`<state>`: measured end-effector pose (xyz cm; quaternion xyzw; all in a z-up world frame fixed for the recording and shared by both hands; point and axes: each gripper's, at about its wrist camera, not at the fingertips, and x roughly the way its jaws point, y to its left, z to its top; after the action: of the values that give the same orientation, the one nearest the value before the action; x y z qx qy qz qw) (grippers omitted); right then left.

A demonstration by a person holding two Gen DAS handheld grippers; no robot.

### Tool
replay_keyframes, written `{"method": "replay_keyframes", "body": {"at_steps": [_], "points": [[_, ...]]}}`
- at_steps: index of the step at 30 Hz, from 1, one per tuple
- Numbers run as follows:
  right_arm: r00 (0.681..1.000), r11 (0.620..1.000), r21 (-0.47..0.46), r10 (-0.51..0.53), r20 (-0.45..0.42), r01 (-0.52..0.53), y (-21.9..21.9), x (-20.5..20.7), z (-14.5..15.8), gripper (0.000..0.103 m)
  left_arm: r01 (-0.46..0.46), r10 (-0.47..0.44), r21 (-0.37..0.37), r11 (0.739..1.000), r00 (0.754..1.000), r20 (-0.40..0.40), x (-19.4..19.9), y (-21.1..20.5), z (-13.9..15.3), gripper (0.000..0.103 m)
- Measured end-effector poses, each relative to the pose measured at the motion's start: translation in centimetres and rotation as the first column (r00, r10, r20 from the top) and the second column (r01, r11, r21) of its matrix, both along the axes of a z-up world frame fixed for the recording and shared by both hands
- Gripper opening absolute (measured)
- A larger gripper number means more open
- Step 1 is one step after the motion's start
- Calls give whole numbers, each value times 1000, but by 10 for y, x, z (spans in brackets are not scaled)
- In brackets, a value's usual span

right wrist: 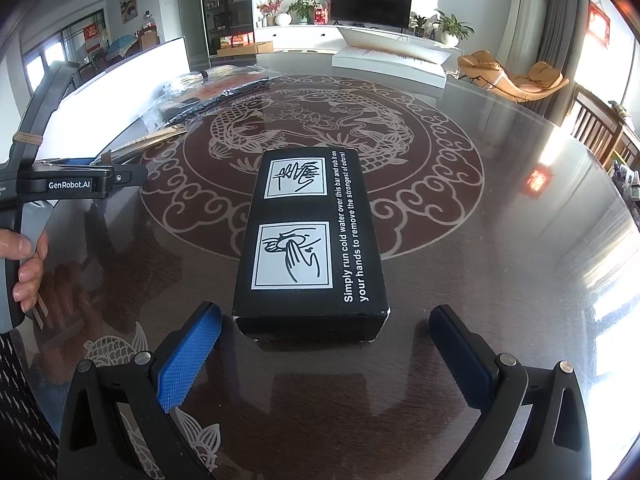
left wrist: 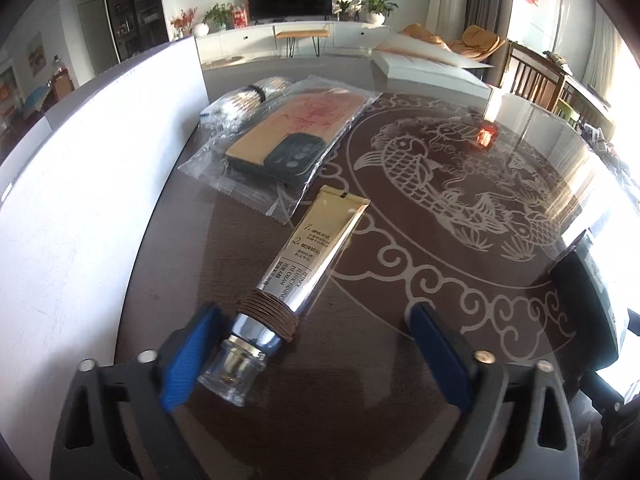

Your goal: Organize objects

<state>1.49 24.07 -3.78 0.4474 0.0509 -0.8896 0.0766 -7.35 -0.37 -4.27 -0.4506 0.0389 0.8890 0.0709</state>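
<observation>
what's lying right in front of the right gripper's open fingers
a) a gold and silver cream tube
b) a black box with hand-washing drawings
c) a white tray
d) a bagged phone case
b: in the right wrist view, the black box lies on the glass table just ahead of the open right gripper.

Dark glass table (right wrist: 500, 240) with a pale fish-and-scroll pattern underneath, sunlight glaring off its right side. Beyond it, a black television (right wrist: 371, 4) on a long white cabinet (right wrist: 304, 38), potted plants (right wrist: 452, 26) alongside, and tan lounge chairs (right wrist: 516, 76) near grey curtains (right wrist: 520, 8).
</observation>
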Motion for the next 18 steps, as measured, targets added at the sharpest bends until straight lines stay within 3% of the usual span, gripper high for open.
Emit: {"method": "replay_keyframes", "body": {"at_steps": [1,4,5,12,14,15,16,18], "points": [[1000,1000,-1,0,1,0,0,0,0,103,-3,3,2,1000,1000,-12,3,2,2,60],[1000,1000,-5,0,3,0,0,0,0,103,-7,7,1,1000,1000,-30,11,6,4,35],[1000,1000,-5,0,2,0,0,0,0,103,-7,7,2,1000,1000,-30,14,7,5,31],[1000,1000,-5,0,2,0,0,0,0,103,-12,13,40,999,1000,-13,47,11,7,29],[1000,1000,-5,0,3,0,0,0,0,103,-10,11,72,997,1000,-9,50,10,7,38],[1000,1000,-5,0,2,0,0,0,0,103,2,-2,87,996,1000,-5,51,10,7,53],[1000,1000,-5,0,2,0,0,0,0,103,5,-5,84,996,1000,1,51,11,6,80],[1000,1000,-5,0,3,0,0,0,0,103,-7,6,50,999,1000,21,48,14,0,100]]}}
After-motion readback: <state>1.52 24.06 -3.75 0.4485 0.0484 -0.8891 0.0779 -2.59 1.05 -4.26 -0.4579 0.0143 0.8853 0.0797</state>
